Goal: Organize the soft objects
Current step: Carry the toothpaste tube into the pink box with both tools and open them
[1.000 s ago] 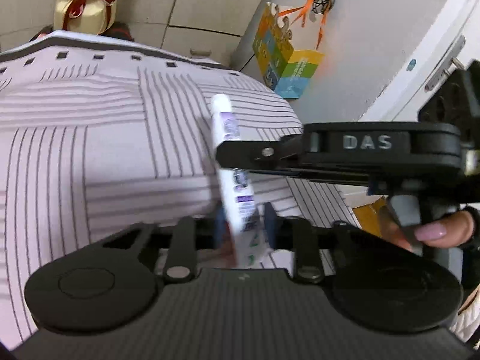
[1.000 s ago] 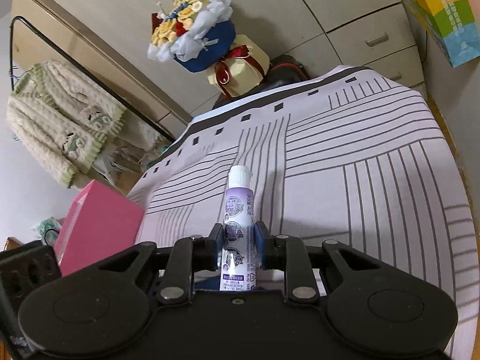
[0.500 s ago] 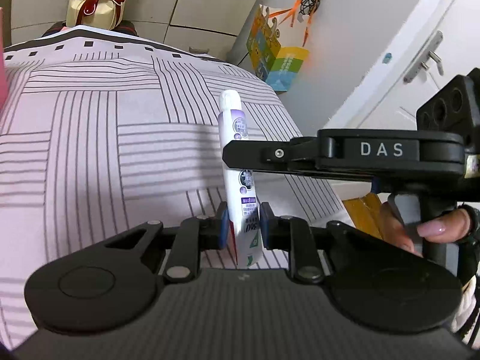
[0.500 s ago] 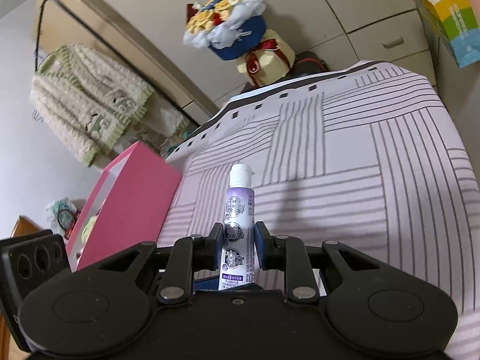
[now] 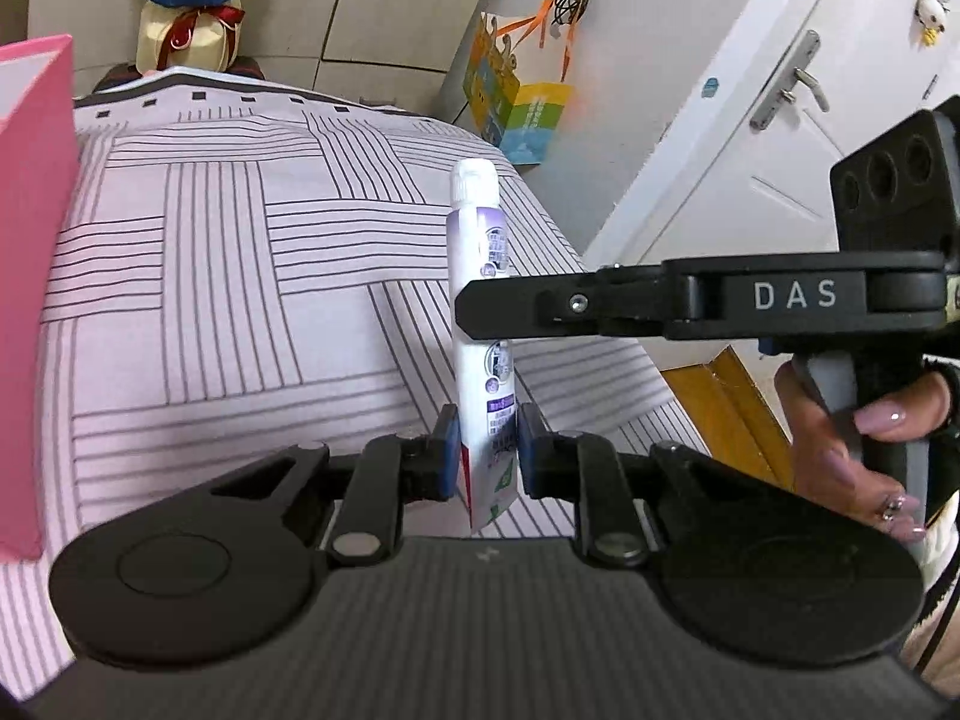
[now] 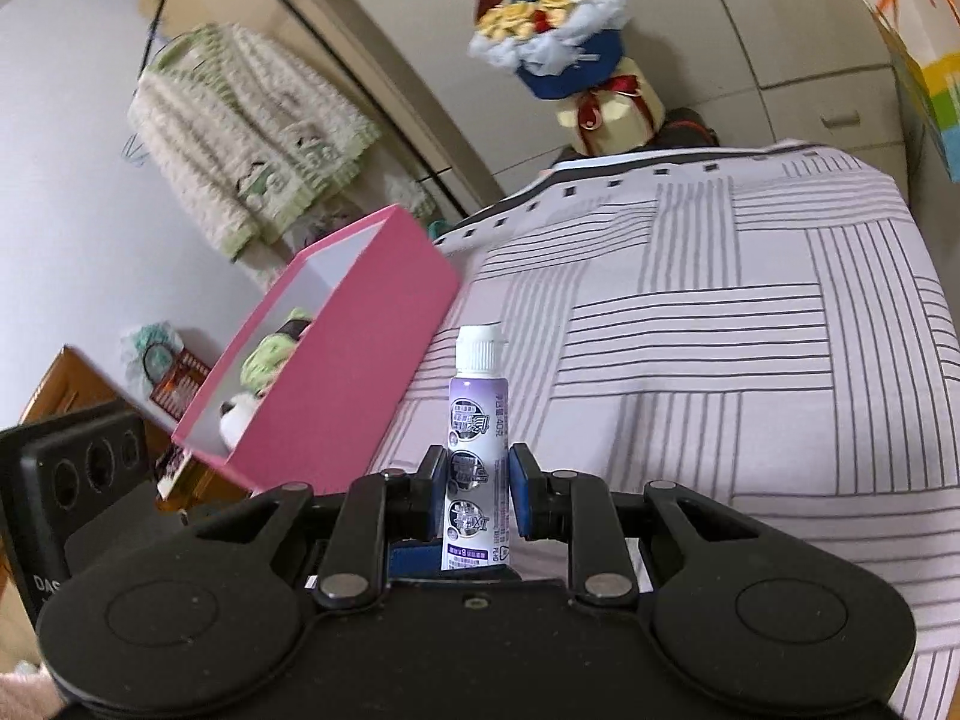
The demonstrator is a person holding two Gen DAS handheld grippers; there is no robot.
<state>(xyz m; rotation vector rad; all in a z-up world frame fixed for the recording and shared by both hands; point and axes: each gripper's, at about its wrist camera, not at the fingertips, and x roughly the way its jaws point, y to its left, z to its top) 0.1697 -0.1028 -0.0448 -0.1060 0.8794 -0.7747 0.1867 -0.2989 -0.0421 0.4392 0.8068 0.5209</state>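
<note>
A white and purple toothpaste tube [image 5: 483, 324] with a white cap is held upright above the striped bedspread [image 5: 240, 252]. My left gripper [image 5: 485, 450] is shut on its lower crimped end. My right gripper [image 6: 478, 492] is shut on the tube [image 6: 475, 444] higher up; its finger crosses the tube from the right in the left wrist view. A pink open box [image 6: 336, 348] stands on the bed to the left, with green and white plush toys [image 6: 264, 360] inside.
A gift box with a flower bouquet [image 6: 576, 72] stands beyond the bed's far end. A knitted cardigan [image 6: 252, 138] hangs on a rack at left. A colourful paper bag [image 5: 516, 114] hangs on the wall at right, beside a white door [image 5: 780, 120].
Both grippers have moved left with the tube held between them. The pink box has come into both views and now sits closer.
</note>
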